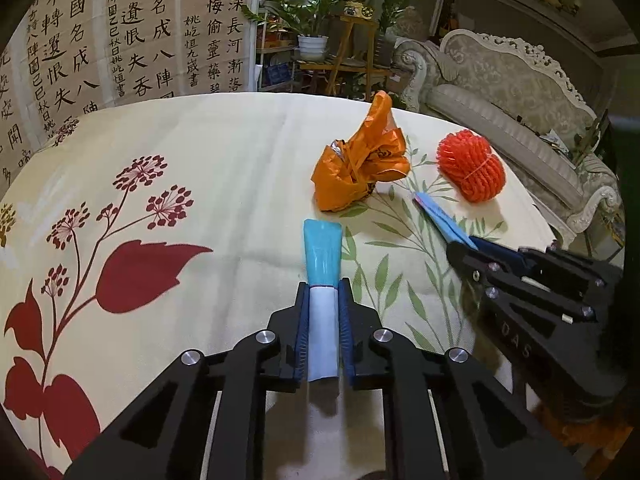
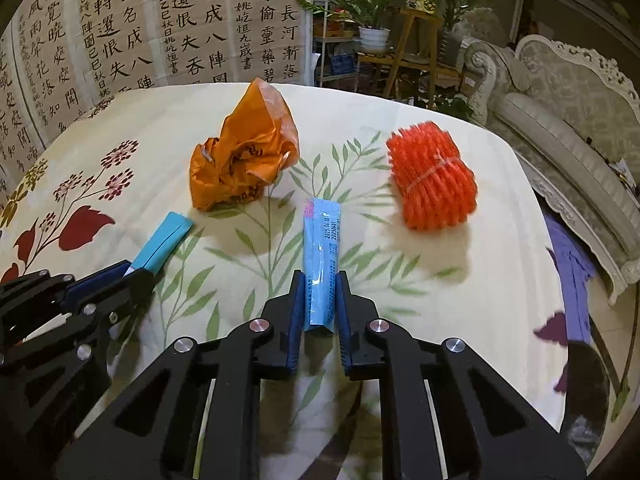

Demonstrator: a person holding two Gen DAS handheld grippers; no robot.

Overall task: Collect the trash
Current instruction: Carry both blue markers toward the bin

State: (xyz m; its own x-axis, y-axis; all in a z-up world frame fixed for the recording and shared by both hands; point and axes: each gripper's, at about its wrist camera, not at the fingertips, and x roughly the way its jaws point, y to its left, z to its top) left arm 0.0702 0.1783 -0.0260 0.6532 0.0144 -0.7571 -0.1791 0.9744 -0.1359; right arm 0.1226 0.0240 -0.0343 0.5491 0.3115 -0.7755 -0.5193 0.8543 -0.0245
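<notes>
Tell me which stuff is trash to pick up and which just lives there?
Trash for the job:
- teal tube, in the left claw
- blue packet, in the right claw
- orange bag
- red net bundle

Just there:
- sofa
- potted plant
- tablecloth

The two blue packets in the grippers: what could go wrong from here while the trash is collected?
1. The left gripper grips its teal packet by one end; the long free end could snag the orange bag.
2. The right gripper holds the blue packet near its lower end, so it may slip or pivot.
3. The red mesh bundle lies near the table edge and could be pushed off.
</notes>
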